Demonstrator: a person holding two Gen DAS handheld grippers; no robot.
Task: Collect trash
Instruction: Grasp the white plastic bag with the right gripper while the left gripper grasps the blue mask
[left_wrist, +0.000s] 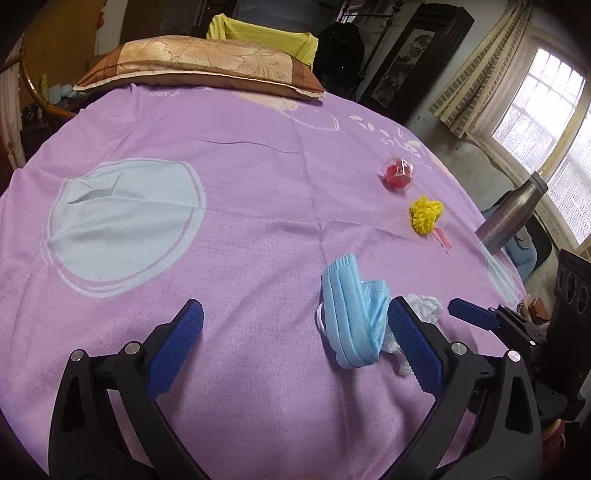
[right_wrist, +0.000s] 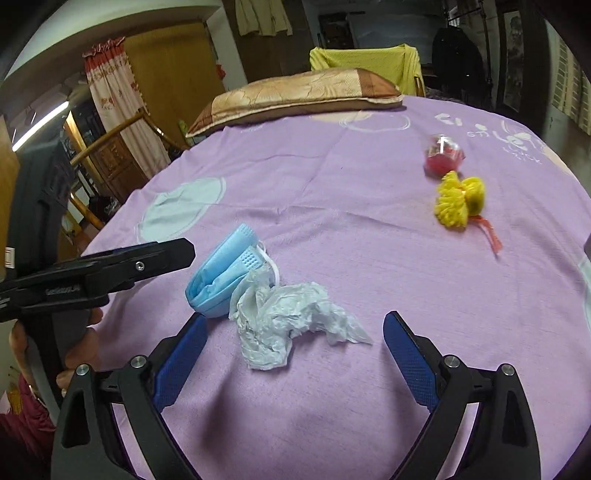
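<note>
Both grippers hover low over the near edge of the bed's purple printed sheet (left_wrist: 258, 192), jaws spread wide apart, gripping nothing. The left gripper (left_wrist: 295, 325) has the crumpled blue face mask (left_wrist: 352, 317) just inside its right finger. The right gripper (right_wrist: 295, 332) frames the crumpled white tissue (right_wrist: 280, 321), which touches the mask. Farther right lie a yellow yarn pompom (right_wrist: 460, 203) and a clear capsule with red contents (right_wrist: 443, 153).
</note>
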